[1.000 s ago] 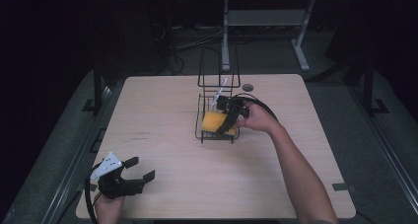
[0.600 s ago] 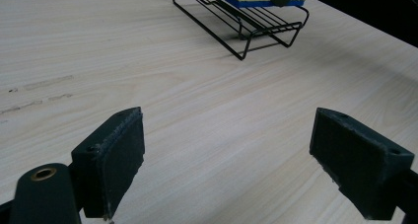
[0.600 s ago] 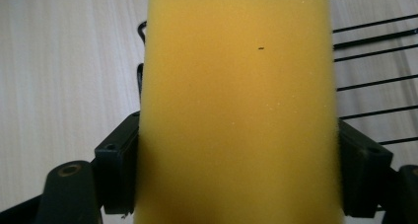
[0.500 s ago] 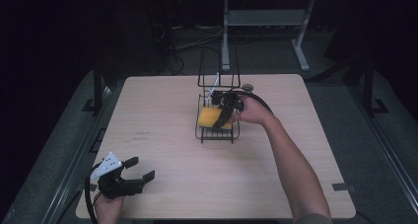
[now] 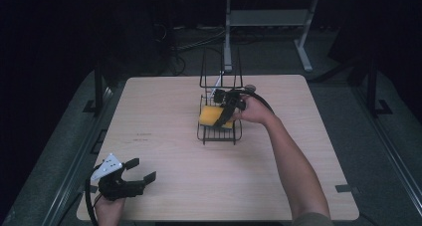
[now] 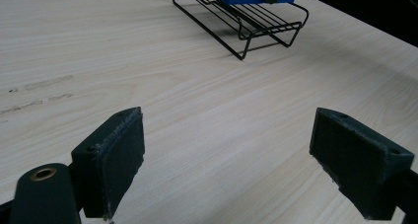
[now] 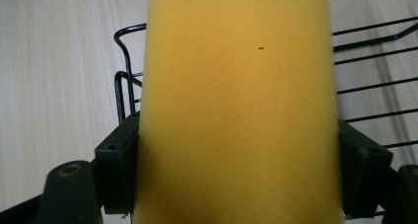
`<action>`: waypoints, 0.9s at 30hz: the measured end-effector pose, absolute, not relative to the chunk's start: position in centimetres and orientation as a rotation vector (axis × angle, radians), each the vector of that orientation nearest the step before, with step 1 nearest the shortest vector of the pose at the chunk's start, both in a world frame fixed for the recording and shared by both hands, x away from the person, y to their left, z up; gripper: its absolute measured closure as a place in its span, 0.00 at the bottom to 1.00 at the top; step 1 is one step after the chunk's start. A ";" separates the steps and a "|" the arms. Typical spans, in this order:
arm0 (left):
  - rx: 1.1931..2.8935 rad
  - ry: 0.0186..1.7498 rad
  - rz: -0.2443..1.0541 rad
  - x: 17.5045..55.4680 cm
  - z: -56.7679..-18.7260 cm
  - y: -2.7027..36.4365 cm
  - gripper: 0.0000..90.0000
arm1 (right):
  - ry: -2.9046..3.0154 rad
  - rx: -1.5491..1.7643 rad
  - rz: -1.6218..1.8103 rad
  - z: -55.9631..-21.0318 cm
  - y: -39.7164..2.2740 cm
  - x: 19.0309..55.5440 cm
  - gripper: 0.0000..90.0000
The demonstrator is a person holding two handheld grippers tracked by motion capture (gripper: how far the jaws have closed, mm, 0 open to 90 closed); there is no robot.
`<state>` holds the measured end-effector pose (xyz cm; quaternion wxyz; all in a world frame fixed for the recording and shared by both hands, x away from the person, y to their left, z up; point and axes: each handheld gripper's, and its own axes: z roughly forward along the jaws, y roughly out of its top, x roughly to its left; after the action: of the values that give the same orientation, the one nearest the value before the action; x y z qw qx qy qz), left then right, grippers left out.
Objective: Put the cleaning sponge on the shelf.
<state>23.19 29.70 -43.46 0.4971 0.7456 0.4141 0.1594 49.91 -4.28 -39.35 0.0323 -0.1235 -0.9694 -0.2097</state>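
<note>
The right gripper (image 5: 225,111) has its jaws shut on the sponge (image 7: 236,110), over the rack (image 5: 219,135). The sponge hides much of the rack. The left gripper (image 6: 236,169) sits wide open, holding nothing, over the table (image 5: 164,101).

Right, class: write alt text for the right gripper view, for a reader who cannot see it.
A yellow sponge is clamped between the right gripper's two black jaws, one pressing each side of it. Behind it lie the bars of a black wire rack on a pale wooden table.
</note>
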 end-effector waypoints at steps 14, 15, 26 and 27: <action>1.803 1.006 0.383 23.1 -43.4 29.8 0.14 | -3.018 -0.344 -0.586 -40.5 -4.2 49.8 0.24; 1.803 1.006 0.383 23.1 -43.4 29.8 0.14 | -3.022 -0.336 -0.576 -40.7 -4.2 49.8 0.24; 1.804 1.004 0.388 23.1 -43.4 29.9 0.14 | -3.055 -0.300 -0.550 -41.4 -4.2 49.5 0.23; 1.804 1.004 0.388 23.1 -43.4 29.9 0.14 | -3.055 -0.300 -0.550 -41.4 -4.2 49.5 0.23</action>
<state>23.10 29.88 -43.41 0.4975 0.7450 0.4145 0.1604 49.55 -4.18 -41.44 0.0114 -0.0962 -0.9795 -0.1764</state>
